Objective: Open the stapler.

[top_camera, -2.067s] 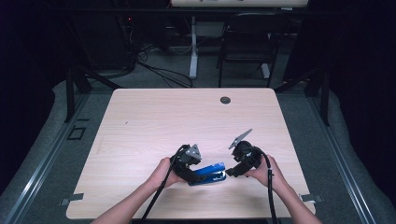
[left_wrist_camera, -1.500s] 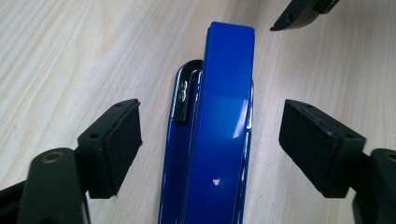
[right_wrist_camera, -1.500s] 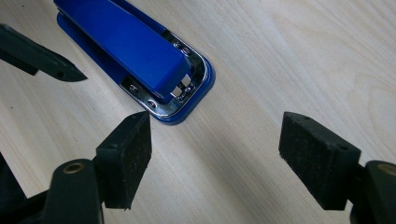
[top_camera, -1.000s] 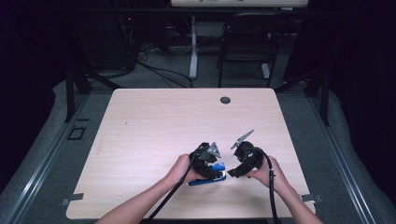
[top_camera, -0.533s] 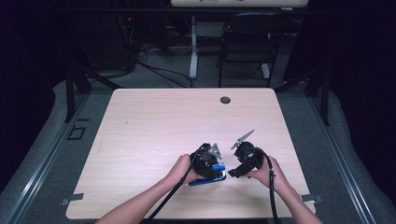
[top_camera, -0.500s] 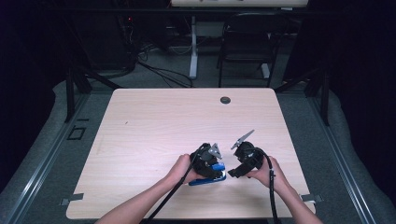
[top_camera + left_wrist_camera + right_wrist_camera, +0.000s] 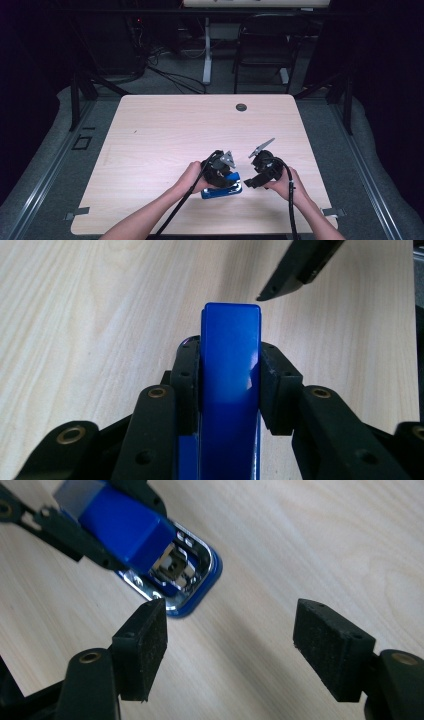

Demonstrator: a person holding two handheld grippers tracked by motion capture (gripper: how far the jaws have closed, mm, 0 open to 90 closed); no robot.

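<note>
The blue stapler (image 7: 230, 390) is clamped by the left hand-held gripper (image 7: 230, 385), whose jaws have just been closing. The right hand-held gripper (image 7: 245, 650) is held apart (empty). The smooth top could be squeezed loose.

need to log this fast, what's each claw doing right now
Left claw: jaws have just been closing, now shut on the blue stapler.
Right claw: open, nothing between its pads, close beside the stapler.

words on the blue stapler (image 7: 230, 385): none that can be read
words on the table (image 7: 165, 135): none
numbers or signs anywhere: none
</note>
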